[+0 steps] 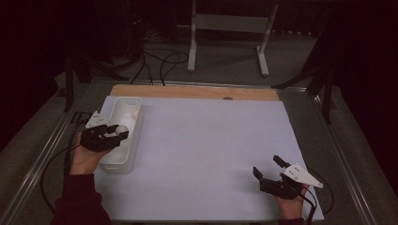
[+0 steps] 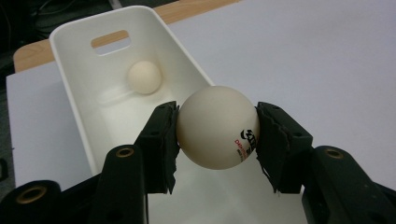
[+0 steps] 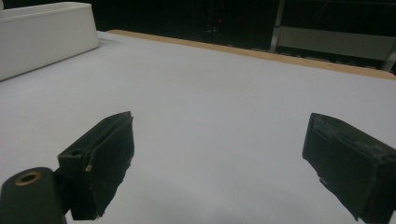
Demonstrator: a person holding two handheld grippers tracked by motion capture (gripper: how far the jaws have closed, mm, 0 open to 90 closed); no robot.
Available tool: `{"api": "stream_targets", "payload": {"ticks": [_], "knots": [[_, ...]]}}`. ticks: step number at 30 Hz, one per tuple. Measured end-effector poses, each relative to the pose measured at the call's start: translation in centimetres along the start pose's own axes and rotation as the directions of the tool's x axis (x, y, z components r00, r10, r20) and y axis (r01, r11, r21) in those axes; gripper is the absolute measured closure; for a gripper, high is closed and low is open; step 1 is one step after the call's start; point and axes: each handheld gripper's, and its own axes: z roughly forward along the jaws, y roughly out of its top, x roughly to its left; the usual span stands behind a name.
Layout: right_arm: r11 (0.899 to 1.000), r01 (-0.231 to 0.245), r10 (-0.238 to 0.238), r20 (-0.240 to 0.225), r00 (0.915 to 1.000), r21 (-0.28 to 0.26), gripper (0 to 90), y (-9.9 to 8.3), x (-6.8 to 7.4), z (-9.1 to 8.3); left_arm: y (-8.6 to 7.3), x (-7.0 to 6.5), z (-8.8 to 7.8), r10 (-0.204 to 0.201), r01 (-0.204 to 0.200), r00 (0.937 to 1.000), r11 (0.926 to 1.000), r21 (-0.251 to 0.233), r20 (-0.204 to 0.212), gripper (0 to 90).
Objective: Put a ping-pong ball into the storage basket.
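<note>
**A:** Holding anything on the left?

**B:** Yes. Left gripper (image 2: 217,135) is clamped on a white ping-pong ball (image 2: 217,127), one pad on each side, printed logo facing the camera. Ball hangs over the near end of the white plastic bin (image 2: 70,100).

**A:** Bin contents?

**B:** A second ball (image 2: 145,77) lies at the far end, below the handle slot. Bin stands at the left edge of the pale table mat (image 1: 206,150).

**A:** Right side?

**B:** Right gripper (image 3: 217,154) sits wide apart, nothing between the jaws, low over the mat's near right corner.

Overall: dim room, dark beyond the pale mat (image 1: 202,154).
Shadows: soft, faint on the mat.
Focus: gripper views slightly soft, grainy.
</note>
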Motion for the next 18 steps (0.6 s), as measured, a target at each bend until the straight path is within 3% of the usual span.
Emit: {"api": "stream_targets", "payload": {"ticks": [15, 16, 17, 18], "knots": [[1.0, -0.003, 0.003, 0.0, 1.0, -0.001, 8.8, 0.0, 0.0, 0.0, -0.7, 0.9, -0.9, -0.037, 0.037, 0.9988, 0.9993, -0.012, -0.033, 49.9], [1.0, -0.002, 0.001, 0.0, 1.0, -0.001, 8.8, 0.0, 0.0, 0.0, -0.7, 1.0, -1.0, -0.064, 0.063, 0.9968, 0.9978, -0.022, -0.048, 49.9], [1.0, -0.001, 0.001, 0.0, 1.0, 0.0, 8.8, 0.0, 0.0, 0.0, -0.7, 1.1, -1.1, -0.069, 0.068, 0.9965, 0.9973, -0.027, -0.048, 32.4], [1.0, -0.001, 0.001, 0.001, 1.0, 0.001, 8.8, 0.0, 0.0, 0.0, -0.6, 1.1, -1.1, -0.073, 0.072, 0.9958, 0.9969, -0.031, -0.055, 25.9]]}}
